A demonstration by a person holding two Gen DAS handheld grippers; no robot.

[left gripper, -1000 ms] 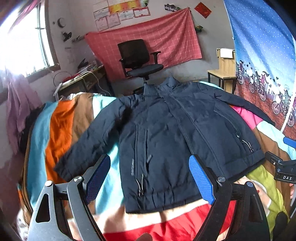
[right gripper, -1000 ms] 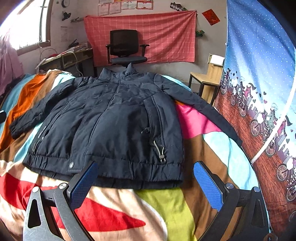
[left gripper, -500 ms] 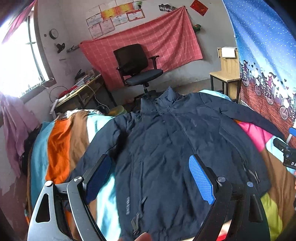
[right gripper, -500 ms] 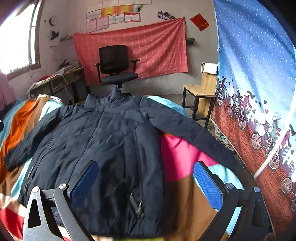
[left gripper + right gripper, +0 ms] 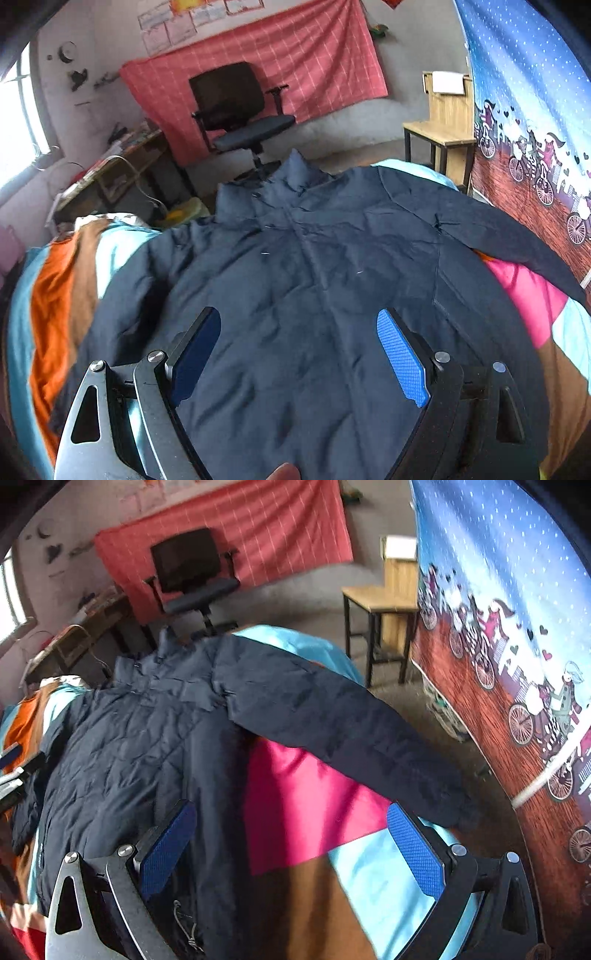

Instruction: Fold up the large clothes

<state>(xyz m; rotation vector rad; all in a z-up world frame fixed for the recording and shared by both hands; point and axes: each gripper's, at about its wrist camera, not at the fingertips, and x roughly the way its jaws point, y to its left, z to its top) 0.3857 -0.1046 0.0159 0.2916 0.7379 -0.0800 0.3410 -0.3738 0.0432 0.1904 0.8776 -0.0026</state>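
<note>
A dark navy padded jacket (image 5: 314,280) lies face up and spread flat on a bed with a colourful striped blanket (image 5: 55,295). Its collar points to the far end and both sleeves are stretched out. My left gripper (image 5: 299,354) is open and empty, above the jacket's chest. In the right wrist view the jacket (image 5: 129,746) fills the left, and its right sleeve (image 5: 340,731) runs diagonally to the right edge of the bed. My right gripper (image 5: 291,849) is open and empty, above the blanket (image 5: 303,805) beside the jacket's side, near the sleeve's cuff.
A black office chair (image 5: 240,110) stands beyond the bed's far end before a red cloth on the wall. A wooden stool (image 5: 380,609) and a blue patterned curtain (image 5: 517,627) are on the right. A cluttered desk (image 5: 110,166) is at the far left.
Both grippers have moved forward from the jacket's hem over the jacket, toward the collar. The right gripper has also swung right toward the outstretched sleeve. Both stay open.
</note>
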